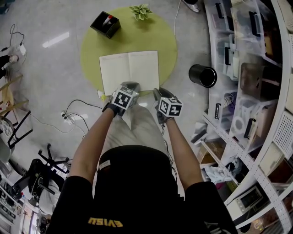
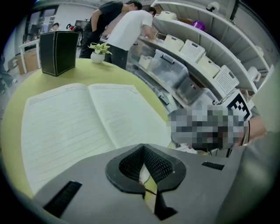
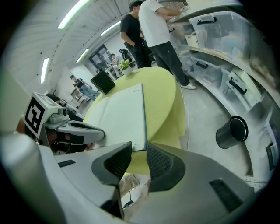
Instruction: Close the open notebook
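Note:
The open notebook (image 1: pixel 129 71) lies flat with blank lined pages on a round yellow-green table (image 1: pixel 155 36). It fills the left gripper view (image 2: pixel 78 118) and runs away from the jaws in the right gripper view (image 3: pixel 124 116). My left gripper (image 1: pixel 130 86) sits at the notebook's near edge; its jaws (image 2: pixel 143 151) are shut, tips touching, with nothing seen between them. My right gripper (image 1: pixel 158 91) is at the near right corner. Its jaws (image 3: pixel 138 153) stand partly open, and the notebook's corner lies in the gap without the pads pressing on it.
A black box (image 1: pixel 105 23) and a small potted plant (image 1: pixel 140 11) stand at the table's far side. A black bin (image 1: pixel 203 75) is on the floor to the right, before shelves of plastic crates (image 1: pixel 242 68). Cables (image 1: pixel 73 119) trail on the floor at left. People (image 2: pixel 127 30) stand beyond the table.

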Demonstrator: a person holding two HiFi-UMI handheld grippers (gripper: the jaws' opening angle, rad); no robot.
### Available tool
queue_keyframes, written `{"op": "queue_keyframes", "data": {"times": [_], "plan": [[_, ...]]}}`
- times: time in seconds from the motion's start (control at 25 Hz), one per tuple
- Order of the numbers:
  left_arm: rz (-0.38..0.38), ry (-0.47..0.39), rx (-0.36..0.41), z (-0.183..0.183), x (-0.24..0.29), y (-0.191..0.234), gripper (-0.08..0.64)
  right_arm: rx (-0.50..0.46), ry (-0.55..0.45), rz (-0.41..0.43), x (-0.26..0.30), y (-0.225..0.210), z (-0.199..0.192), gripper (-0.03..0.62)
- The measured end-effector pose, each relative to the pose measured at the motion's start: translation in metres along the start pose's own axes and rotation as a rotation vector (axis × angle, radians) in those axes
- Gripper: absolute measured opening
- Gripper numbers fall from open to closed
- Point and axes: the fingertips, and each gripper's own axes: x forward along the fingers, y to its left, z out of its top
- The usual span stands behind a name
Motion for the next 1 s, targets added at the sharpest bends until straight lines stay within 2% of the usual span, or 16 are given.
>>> {"op": "queue_keyframes", "data": {"times": [0.48,0.8,1.0], "plan": [[0.025,-0.009,0.037,0.000,0.001,-0.001,0.017,0.015,-0.014,-0.007,-0.007,-0.001,0.004,0.023],[0.014,-0.013,0.140,0.002,-0.001,-0.001,0.017,-0.018,-0.011,-0.034,-0.006,0.001,0.007,0.012],[0.047,-0.034,0.157,0.007,-0.001,0.007,0.017,-0.021,-0.011,-0.058,0.004,-0.002,0.020,0.011]]}}
